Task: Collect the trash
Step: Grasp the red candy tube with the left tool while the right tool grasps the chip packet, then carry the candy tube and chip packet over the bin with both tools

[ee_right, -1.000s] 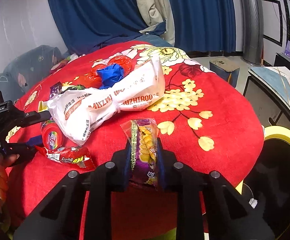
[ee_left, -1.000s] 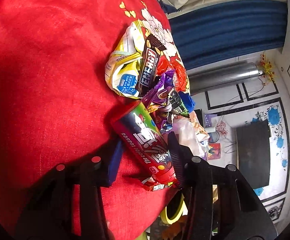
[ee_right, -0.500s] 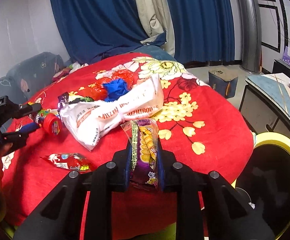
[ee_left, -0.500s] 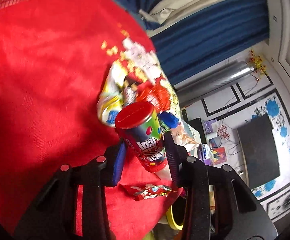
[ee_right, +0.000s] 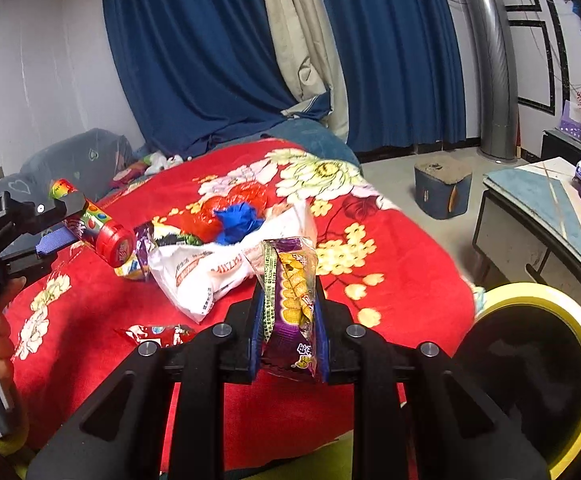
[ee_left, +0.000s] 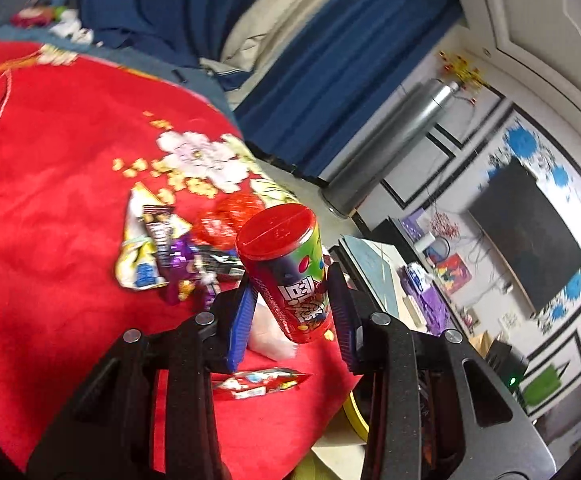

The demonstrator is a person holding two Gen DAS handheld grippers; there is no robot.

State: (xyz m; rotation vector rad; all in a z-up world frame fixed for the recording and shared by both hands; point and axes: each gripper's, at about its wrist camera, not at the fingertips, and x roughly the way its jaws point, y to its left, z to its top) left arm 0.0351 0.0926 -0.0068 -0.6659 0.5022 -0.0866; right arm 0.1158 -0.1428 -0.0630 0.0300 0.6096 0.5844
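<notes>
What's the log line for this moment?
left gripper: shut on tube | right gripper: shut on packet | bin: right of blanket

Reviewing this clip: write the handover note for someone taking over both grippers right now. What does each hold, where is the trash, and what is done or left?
Left gripper: shut on the red-capped candy tube, lifted off the red blanket.
Right gripper: shut on the purple snack packet, held above the blanket edge.
Yellow-rimmed bin: beside the bed, low right in the right wrist view.
Done: two items picked up, neither binned.
Left: drop both, then collect the white bag, the wrapper pile and the small red wrapper.
</notes>
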